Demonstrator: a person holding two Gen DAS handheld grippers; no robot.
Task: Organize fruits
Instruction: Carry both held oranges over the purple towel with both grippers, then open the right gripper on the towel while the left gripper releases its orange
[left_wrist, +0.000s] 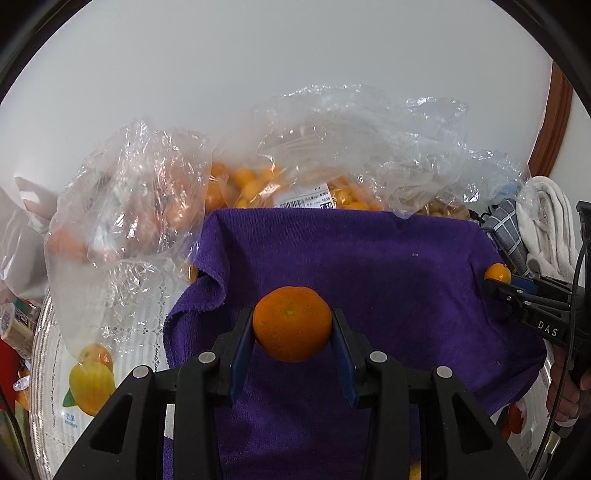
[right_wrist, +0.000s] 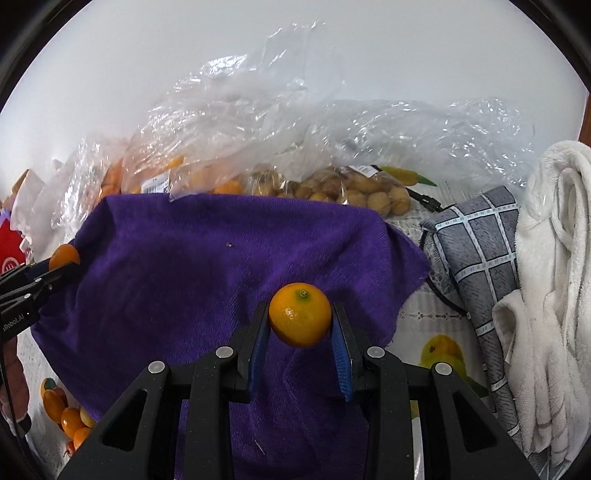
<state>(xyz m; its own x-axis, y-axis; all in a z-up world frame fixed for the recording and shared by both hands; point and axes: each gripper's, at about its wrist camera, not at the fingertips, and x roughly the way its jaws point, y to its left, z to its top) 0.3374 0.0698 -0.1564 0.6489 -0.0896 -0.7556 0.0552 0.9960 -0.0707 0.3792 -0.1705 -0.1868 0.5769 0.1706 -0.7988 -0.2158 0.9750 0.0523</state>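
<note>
Left gripper (left_wrist: 292, 325) pinching a tangerine (left_wrist: 291, 323) between its blue pads (left_wrist: 242, 347), fruit held clear above the purple towel (left_wrist: 369, 266). Tangerine is deep orange, stem end facing the camera.

Right gripper (right_wrist: 300, 317) pinching a kumquat (right_wrist: 300, 314), paler yellow-orange with a green stem spot on top, also over the towel, near its right edge.

Each gripper shows in the other's view: right one at the far right edge of the left view, jaws closed on the kumquat; left one at the left edge of the right view, closed on the tangerine.

Towel is spread over a white lace-pattern tablecloth (right_wrist: 436, 314) printed with fruit pictures. Towel is rumpled at its left corner in the left view.

Just right of the towel: grey checked cloth (right_wrist: 476, 236), then a white towel (right_wrist: 550, 258) bunched at the edge.

Behind the towel, touching its far edge: clear plastic bags (left_wrist: 332, 147). Left bag holds tangerines (left_wrist: 66, 240), middle bag holds small orange fruit (left_wrist: 251, 181) and has a price label (left_wrist: 308, 201). Right bag holds brown longan-like fruit (right_wrist: 354, 188); exact kind I can't tell.

Plain white wall (left_wrist: 258, 55) behind everything.
</note>
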